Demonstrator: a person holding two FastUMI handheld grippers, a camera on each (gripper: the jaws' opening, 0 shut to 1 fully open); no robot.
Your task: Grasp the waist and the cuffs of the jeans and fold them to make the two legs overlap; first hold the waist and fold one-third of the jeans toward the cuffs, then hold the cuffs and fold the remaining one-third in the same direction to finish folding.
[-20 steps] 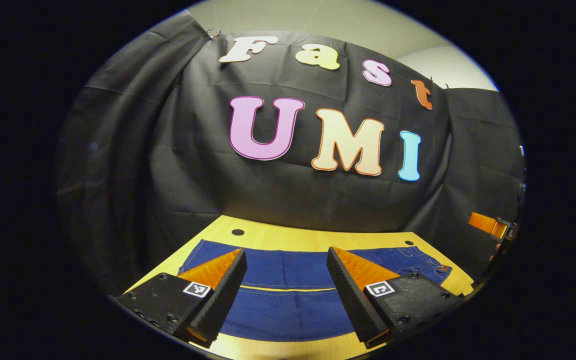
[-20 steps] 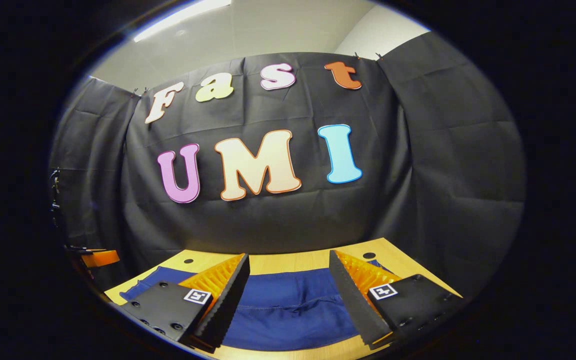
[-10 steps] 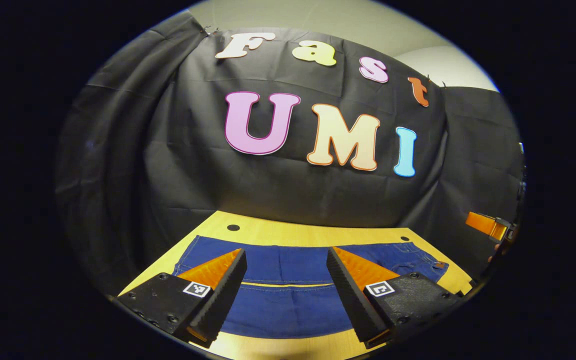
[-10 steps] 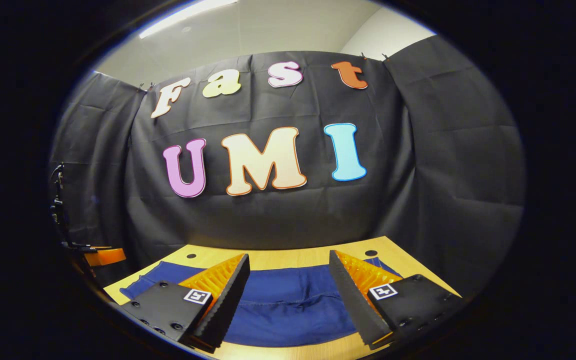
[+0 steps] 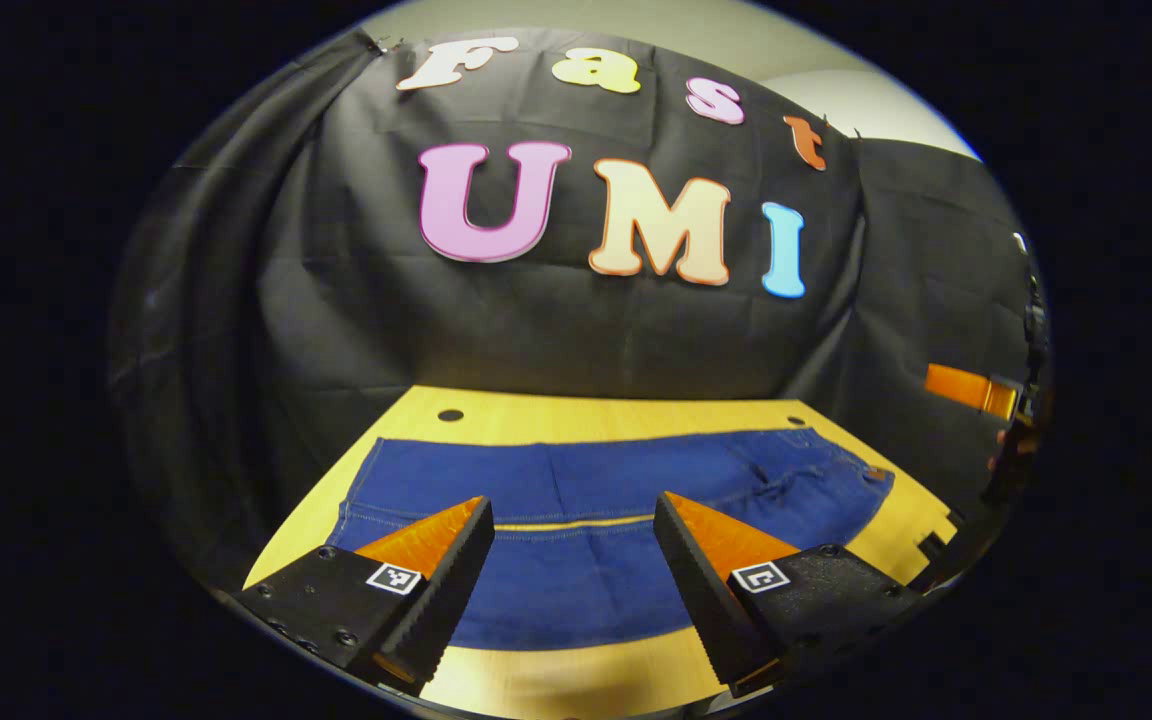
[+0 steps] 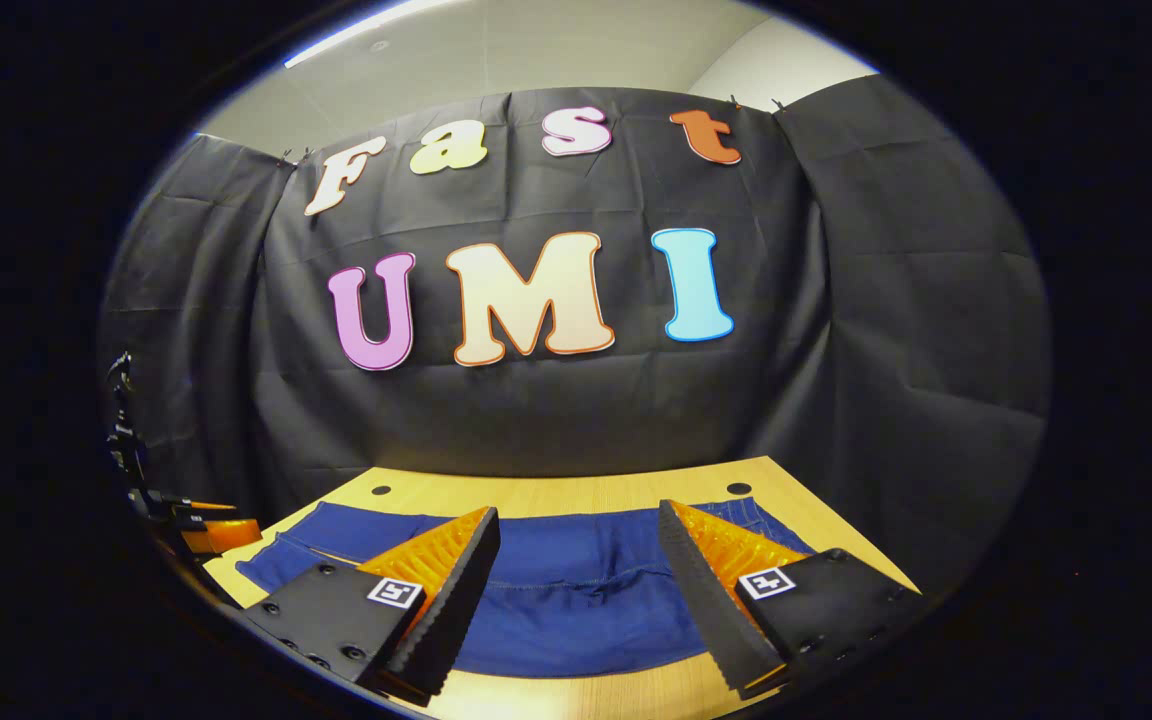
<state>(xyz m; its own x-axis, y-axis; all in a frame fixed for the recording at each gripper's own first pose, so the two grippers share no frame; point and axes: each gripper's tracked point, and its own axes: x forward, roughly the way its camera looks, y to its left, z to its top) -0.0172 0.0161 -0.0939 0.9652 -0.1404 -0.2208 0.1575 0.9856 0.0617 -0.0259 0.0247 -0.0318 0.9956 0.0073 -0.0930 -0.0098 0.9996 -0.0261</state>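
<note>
Blue jeans (image 5: pixel 596 500) lie flat on the wooden table (image 5: pixel 586 405), the two legs side by side with a thin gap between them. In the left gripper view the cuffs (image 5: pixel 356 495) are at the left and the waist (image 5: pixel 861 485) at the right. My left gripper (image 5: pixel 571 505) hovers open above the near leg and holds nothing. In the right gripper view the jeans (image 6: pixel 576 590) spread across the table (image 6: pixel 556 490). There my right gripper (image 6: pixel 578 515) is open over the cloth, nothing between its fingers.
The black cloth wall closes in the table's far side and both ends. Two small dark holes (image 5: pixel 450 414) (image 5: pixel 794 421) mark the table's back strip. The right gripper (image 5: pixel 976 390) shows at the left gripper view's right edge, the left gripper (image 6: pixel 206 530) at the right gripper view's left edge.
Both views now take in more of the table and the jeans, and the wall has slid upward in each. Both grippers stay open and the jeans have not moved.
</note>
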